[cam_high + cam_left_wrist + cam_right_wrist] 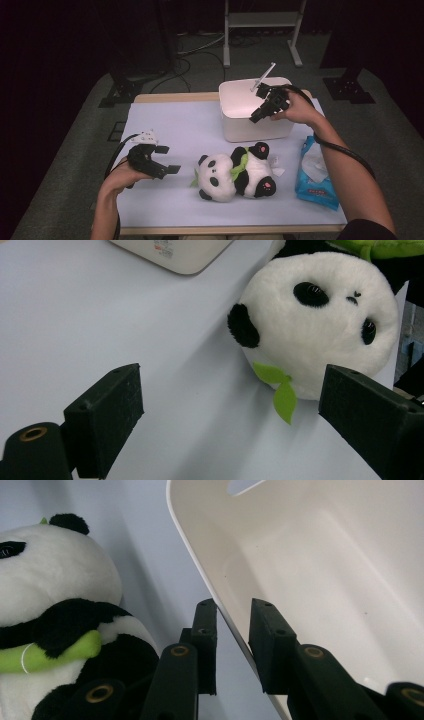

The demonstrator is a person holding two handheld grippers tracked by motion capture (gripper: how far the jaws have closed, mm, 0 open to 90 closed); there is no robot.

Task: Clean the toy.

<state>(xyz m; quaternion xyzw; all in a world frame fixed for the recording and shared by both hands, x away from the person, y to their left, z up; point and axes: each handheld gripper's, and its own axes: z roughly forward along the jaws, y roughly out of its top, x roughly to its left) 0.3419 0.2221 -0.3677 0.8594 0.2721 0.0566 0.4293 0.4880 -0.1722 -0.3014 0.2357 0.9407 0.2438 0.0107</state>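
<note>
Two grippers working. Right gripper (259,116) at 1 o'clock, jaws straddling the smooth cream plastic bin (235,102) wall, narrowly parted, clamp uncertain. Left gripper (167,159) at 8 o'clock, released wide, facing the fuzzy round plush panda (235,172) at table centre; felt green leaf. Blue wipes packet (315,176) at 4 o'clock, print unreadable.

Panda toy (235,172): soft plush, short matt pile, white and black; eyes glossy plastic beads; leaf at neck flat green felt; green plush band across chest.
Bin (235,102), far right: smooth cream plastic, faint sheen inside.
Table cover (165,125): smooth, matt, pale lilac-white sheet.
Left gripper (167,160) and right gripper (260,114): black matt plastic; jaw pads finely textured, brass-coloured inserts at pivots.
Wipes pack (317,175), near right: glossy blue plastic film, crinkled.
</note>
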